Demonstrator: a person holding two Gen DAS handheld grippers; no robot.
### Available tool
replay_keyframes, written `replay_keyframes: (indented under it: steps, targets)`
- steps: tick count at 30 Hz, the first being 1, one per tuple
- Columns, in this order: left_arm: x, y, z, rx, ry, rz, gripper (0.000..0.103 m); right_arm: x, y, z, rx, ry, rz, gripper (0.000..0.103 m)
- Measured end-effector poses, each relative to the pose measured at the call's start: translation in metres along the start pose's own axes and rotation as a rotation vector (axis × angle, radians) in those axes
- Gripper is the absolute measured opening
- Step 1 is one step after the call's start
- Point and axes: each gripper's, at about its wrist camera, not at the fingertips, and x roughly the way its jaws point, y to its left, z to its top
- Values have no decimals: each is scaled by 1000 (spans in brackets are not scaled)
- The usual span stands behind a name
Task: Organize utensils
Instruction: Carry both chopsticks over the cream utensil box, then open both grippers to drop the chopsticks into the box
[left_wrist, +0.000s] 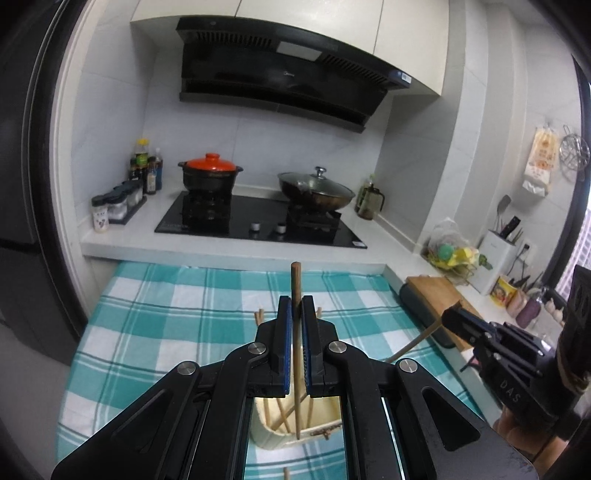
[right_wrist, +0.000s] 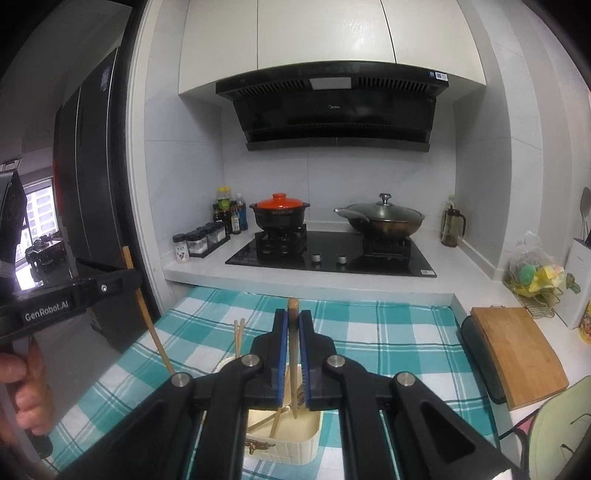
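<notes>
The left gripper (left_wrist: 296, 314) is pinching one dark chopstick (left_wrist: 296, 280) upright and the right gripper (right_wrist: 293, 325) is pinching a lighter chopstick (right_wrist: 293, 308), both tips hanging over the cream holder box (right_wrist: 280, 439) on the checked tablecloth (right_wrist: 388, 332). I judge the task is partly done: several chopsticks are already lying inside the box, while two loose chopsticks (right_wrist: 239, 334) are standing just behind it and waiting. The grippers are hiding most of the box, so I cannot count what is inside.
</notes>
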Motion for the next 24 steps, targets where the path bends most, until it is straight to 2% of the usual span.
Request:
replay_keyframes:
  steps: [6, 12, 15, 20, 24]
  targets:
    - [7, 2, 6, -10, 5, -13, 3, 13, -12, -4, 24, 30, 12, 6]
    - [-1, -5, 23, 14, -44, -4, 3, 8, -17, 4, 50, 11, 38, 6]
    - [9, -6, 18, 21, -26, -5, 3, 14, -15, 6, 38, 28, 31, 6]
    - [47, 3, -6, -10, 80, 2, 3, 52, -11, -6, 40, 222, 33, 6]
    - [76, 6, -24, -4, 168, 22, 4, 85, -20, -25, 100, 350, 33, 6]
